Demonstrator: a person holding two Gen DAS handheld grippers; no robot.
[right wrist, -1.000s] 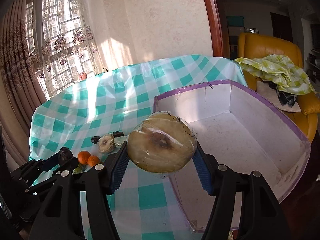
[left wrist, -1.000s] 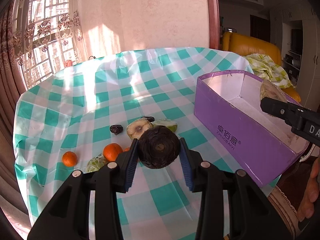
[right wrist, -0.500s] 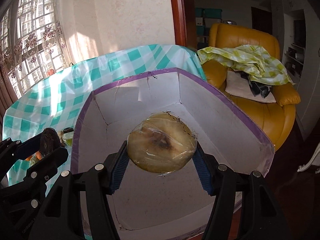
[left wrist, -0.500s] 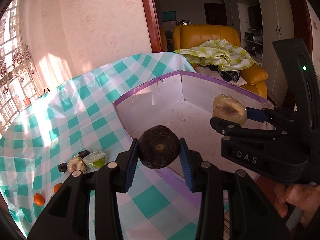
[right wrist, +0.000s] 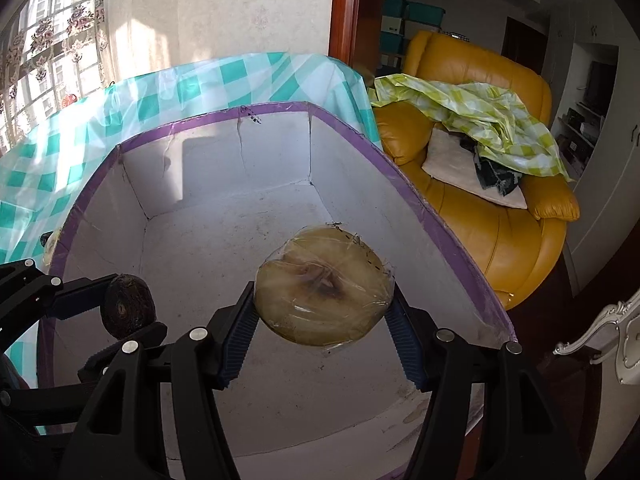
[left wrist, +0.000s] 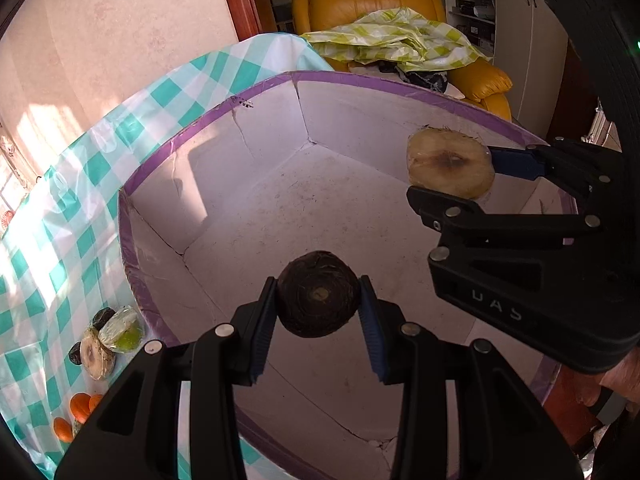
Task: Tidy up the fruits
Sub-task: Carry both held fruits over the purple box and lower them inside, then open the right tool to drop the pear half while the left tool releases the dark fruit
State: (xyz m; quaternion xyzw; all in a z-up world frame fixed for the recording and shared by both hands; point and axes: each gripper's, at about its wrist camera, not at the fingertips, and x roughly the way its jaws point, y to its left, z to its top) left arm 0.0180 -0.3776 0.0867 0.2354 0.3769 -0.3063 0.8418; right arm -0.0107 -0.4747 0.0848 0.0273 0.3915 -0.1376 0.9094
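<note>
Left gripper (left wrist: 319, 307) clamps dark round fruit (left wrist: 318, 300), stem end toward camera; right gripper (right wrist: 325, 312) clamps wrapped fruit half (right wrist: 325, 303), cut face toward camera; both above box (right wrist: 224, 248).

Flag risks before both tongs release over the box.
1. Left tongs hold the dark round fruit above the purple-rimmed cardboard box; dropped, it may roll or bruise.
2. Right tongs grip the plastic-wrapped pale fruit half; the film may cling.
3. The tongs sit close together; they could collide.
</note>
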